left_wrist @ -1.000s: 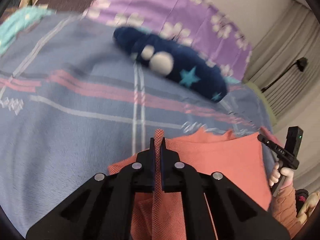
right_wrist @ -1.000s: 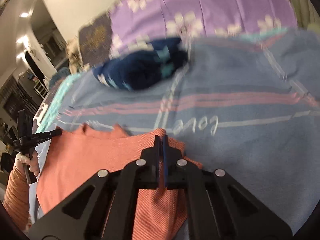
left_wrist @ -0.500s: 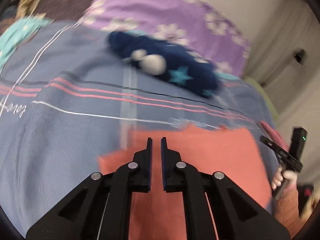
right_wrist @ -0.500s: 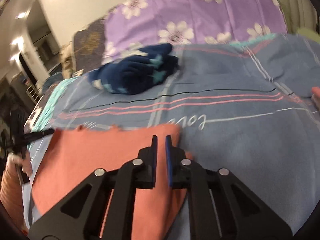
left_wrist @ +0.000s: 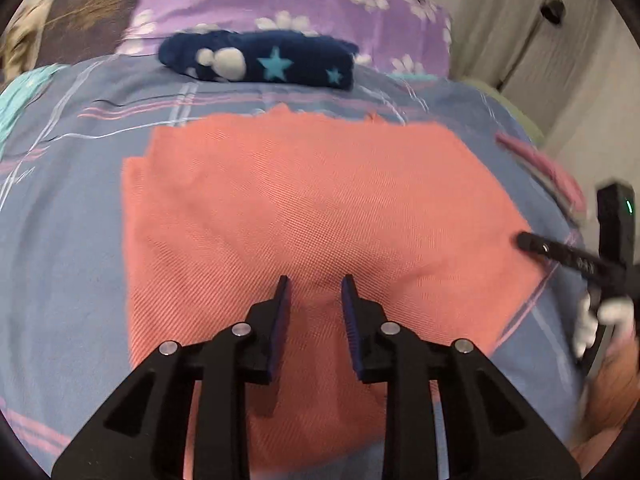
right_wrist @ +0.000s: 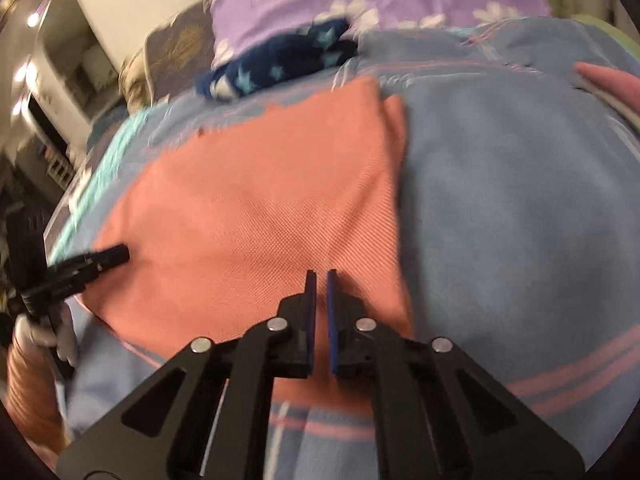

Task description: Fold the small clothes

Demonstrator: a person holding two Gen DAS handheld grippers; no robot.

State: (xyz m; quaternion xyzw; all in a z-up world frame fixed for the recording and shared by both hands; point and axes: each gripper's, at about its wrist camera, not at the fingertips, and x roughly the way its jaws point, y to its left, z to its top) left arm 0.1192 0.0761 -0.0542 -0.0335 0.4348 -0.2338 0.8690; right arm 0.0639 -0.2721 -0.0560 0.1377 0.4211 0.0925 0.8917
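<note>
A salmon-pink knit garment [left_wrist: 304, 216] lies flat and folded on the blue striped bedspread [left_wrist: 60, 216]; it also shows in the right wrist view [right_wrist: 256, 208]. My left gripper [left_wrist: 315, 284] is open and empty above the garment's near part. My right gripper [right_wrist: 321, 276] hovers over the garment's near right corner, its jaws a narrow gap apart with nothing between them. The right gripper also shows at the garment's right edge in the left wrist view [left_wrist: 528, 242]. The left gripper shows at the garment's left edge in the right wrist view [right_wrist: 116, 256].
A dark blue garment with light stars [left_wrist: 260, 60] lies folded at the far side of the bedspread, also in the right wrist view [right_wrist: 280, 66]. A purple flowered pillow [left_wrist: 304, 4] is behind it. A pink cloth [right_wrist: 608, 84] lies at the right edge.
Both grippers let go of the pink garment's corners and drew back toward its near edge. The garment now lies flat. The left jaws have opened wider.
</note>
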